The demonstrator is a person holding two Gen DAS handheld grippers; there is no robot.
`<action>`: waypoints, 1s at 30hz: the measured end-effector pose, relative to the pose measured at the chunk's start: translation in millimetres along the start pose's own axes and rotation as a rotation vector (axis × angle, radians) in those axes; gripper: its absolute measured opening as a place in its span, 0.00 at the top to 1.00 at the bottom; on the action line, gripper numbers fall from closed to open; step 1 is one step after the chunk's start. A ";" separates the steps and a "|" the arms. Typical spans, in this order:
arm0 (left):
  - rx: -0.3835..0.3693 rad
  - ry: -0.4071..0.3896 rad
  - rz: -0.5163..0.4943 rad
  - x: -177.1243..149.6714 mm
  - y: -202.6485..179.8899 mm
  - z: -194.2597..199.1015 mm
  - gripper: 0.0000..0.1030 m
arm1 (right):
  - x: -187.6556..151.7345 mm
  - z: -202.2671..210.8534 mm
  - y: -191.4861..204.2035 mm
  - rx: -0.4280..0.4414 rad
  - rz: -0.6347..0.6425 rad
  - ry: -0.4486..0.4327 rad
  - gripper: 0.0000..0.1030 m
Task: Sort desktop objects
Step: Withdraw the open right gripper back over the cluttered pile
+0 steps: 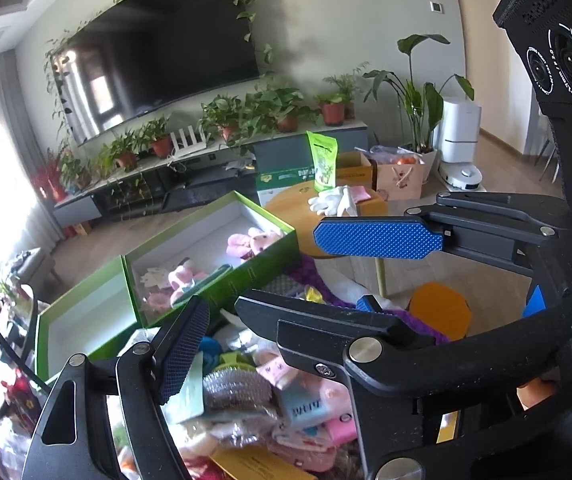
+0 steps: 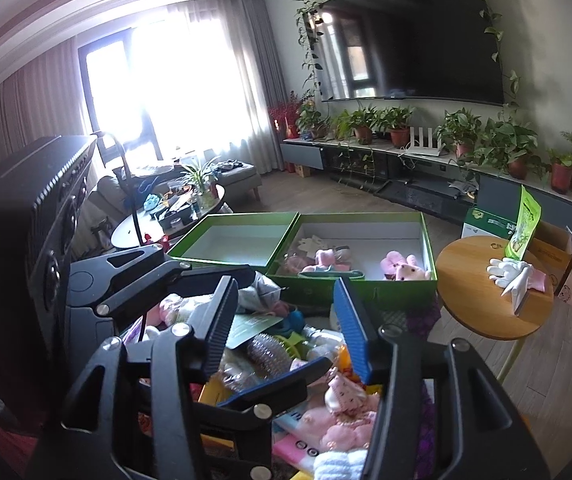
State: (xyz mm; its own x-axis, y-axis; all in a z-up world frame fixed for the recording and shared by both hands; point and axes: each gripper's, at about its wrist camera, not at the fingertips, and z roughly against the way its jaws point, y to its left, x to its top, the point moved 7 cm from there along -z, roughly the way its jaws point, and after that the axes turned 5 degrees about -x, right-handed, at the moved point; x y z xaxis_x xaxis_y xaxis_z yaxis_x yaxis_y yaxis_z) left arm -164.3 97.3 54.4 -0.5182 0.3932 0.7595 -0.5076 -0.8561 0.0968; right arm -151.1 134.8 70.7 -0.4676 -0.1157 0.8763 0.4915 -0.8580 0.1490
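A: Entry, both wrist views. State of the left gripper (image 1: 274, 320)?

B: Jaws spread wide, nothing between them. It hangs above the heap of mixed items (image 1: 270, 392): socks, packets, a silvery scrubber (image 1: 234, 390).

A: And the right gripper (image 2: 286, 320)?

B: Jaws also spread, empty, over the same heap (image 2: 325, 392). A clear spiky roller (image 2: 268, 354) lies between its two blue pads, below them, not pinched.

A: Containers?

B: Green box (image 2: 365, 284) just behind the heap, open. Inside: pink plush toy (image 2: 401, 266) at the right, smaller pink items (image 2: 321, 262) at the left. Its lid (image 2: 234, 260) lies open-side up, touching it on the left, holding nothing.

A: Elsewhere?

B: Round wooden tabletop (image 2: 469, 280) to the right carries white gloves (image 2: 505, 270) and a green packet (image 2: 523, 220), upright.
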 end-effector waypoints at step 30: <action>0.046 0.004 0.153 -83.4 10.9 32.9 0.26 | -59.6 9.0 49.4 0.066 0.041 0.114 0.48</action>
State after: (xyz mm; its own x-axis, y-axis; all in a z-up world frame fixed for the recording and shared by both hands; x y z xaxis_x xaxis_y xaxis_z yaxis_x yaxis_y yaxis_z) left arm -104.0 44.1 13.3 -0.5898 0.2586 0.7650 -0.3906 -0.9205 0.0100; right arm -92.3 103.9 30.0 -0.5250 -0.2093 0.8250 0.5574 -0.8170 0.1475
